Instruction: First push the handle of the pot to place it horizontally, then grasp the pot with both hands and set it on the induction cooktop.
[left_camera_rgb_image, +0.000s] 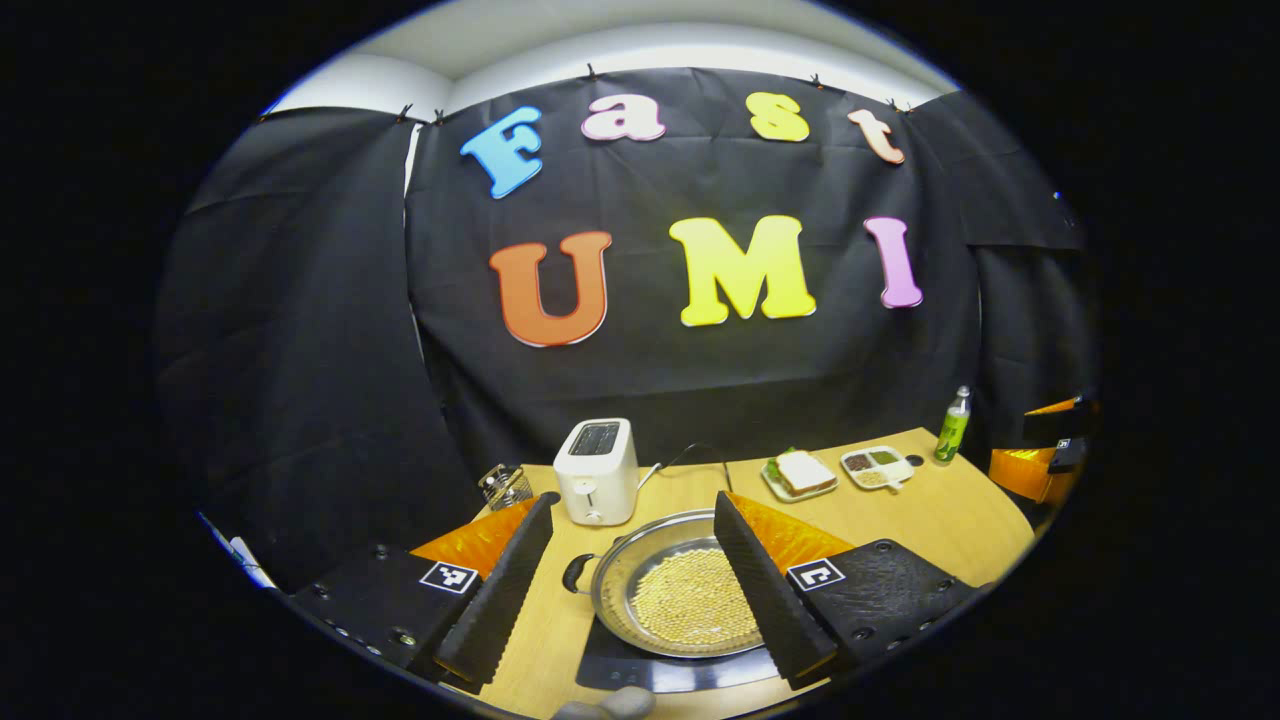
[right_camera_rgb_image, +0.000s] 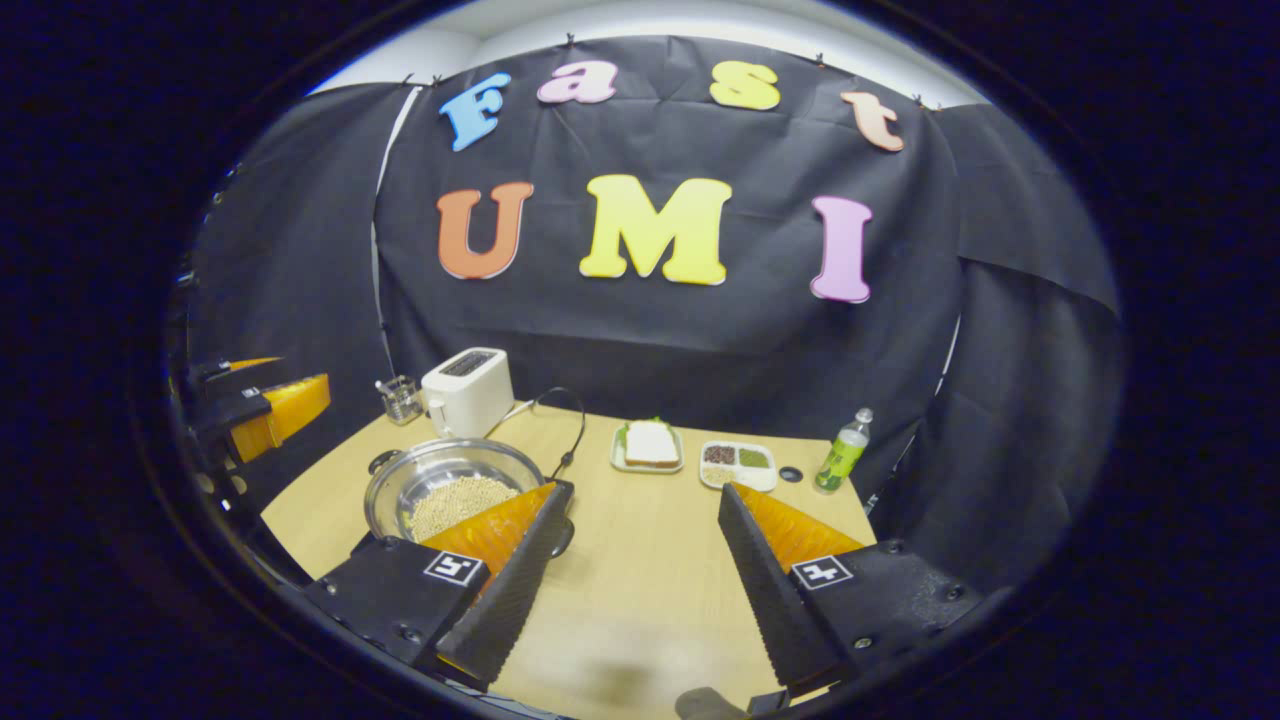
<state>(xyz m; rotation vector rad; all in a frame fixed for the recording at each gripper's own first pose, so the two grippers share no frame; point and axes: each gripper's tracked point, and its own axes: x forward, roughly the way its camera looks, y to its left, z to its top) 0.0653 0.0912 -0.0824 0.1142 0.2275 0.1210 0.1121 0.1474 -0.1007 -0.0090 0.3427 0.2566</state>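
1. The pot (left_camera_rgb_image: 685, 585), a shallow metal pan filled with small pale beans, sits on the dark flat induction cooktop (left_camera_rgb_image: 625, 665) near the front edge of the wooden table (left_camera_rgb_image: 940, 520). In the left gripper view the cooktop's dark slab shows beneath the pot's near rim, so I judge that the placing step is done.
2. One small dark handle (left_camera_rgb_image: 577, 572) sticks out from the pot's left side, level with the rim. In the right gripper view another handle (right_camera_rgb_image: 384, 461) shows at the pot's far left edge. They seem to lie horizontally, so the pushing step looks finished as well.
3. What remains, as far as I can judge, is only to move both grippers clear.
4. The left gripper (left_camera_rgb_image: 635, 590) has its jaws spread wide. The pot lies between and beyond the fingers, below them, and neither finger touches it. The right finger overlaps the pot's right rim in the picture, but I cannot tell whether it makes contact.
5. The right gripper (right_camera_rgb_image: 640, 575) also has its jaws spread wide, with bare table between them. The pot sits to the left of this gripper, partly hidden behind its left finger.
6. Farther back stand a white toaster (left_camera_rgb_image: 597, 470), a plate with a sandwich (left_camera_rgb_image: 800, 475), a divided tray (left_camera_rgb_image: 877, 466) and a green bottle (left_camera_rgb_image: 952, 428), all well apart from the pot.
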